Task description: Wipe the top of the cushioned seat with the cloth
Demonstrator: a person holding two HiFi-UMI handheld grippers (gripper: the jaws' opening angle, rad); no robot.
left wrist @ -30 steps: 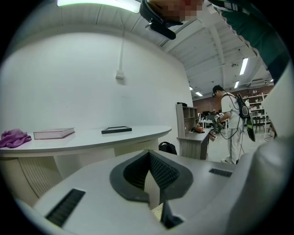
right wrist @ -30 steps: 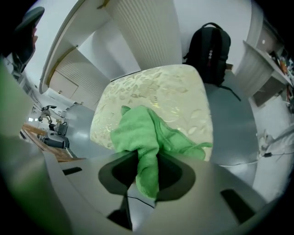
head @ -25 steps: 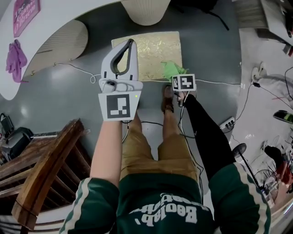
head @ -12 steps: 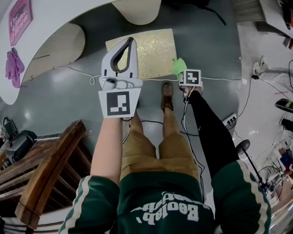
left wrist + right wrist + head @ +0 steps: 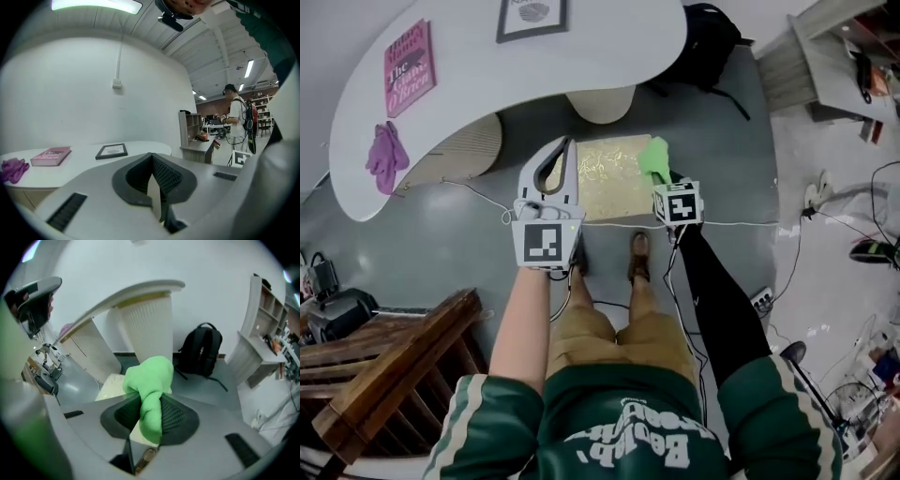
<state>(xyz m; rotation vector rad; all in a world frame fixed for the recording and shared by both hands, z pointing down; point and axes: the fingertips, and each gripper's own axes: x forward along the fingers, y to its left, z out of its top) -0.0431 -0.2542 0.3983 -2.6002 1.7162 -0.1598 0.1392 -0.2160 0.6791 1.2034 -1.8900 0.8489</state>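
In the head view the gold patterned cushioned seat [image 5: 605,183] stands on the grey floor in front of my feet. My right gripper [image 5: 662,178] is held over the seat's right edge, shut on a bright green cloth [image 5: 653,157]. The right gripper view shows the green cloth [image 5: 150,378] bunched between the pads of the right gripper [image 5: 150,404], with a pale corner of the seat [image 5: 111,386] below. My left gripper [image 5: 568,143] hovers over the seat's left part. In its own view the left gripper [image 5: 153,159] is shut with nothing in it.
A white curved table [image 5: 469,103] on ribbed pedestals [image 5: 145,329] stands beyond the seat, bearing a pink book [image 5: 410,67], a picture frame [image 5: 532,17] and a purple cloth [image 5: 386,155]. A black backpack [image 5: 708,42] leans behind. Wooden furniture [image 5: 384,394] sits near left. Cables cross the floor.
The head view has swung up, so the table top now shows. My right gripper has carried the green cloth from the seat's near right corner further along its right edge. The left gripper stays shut.
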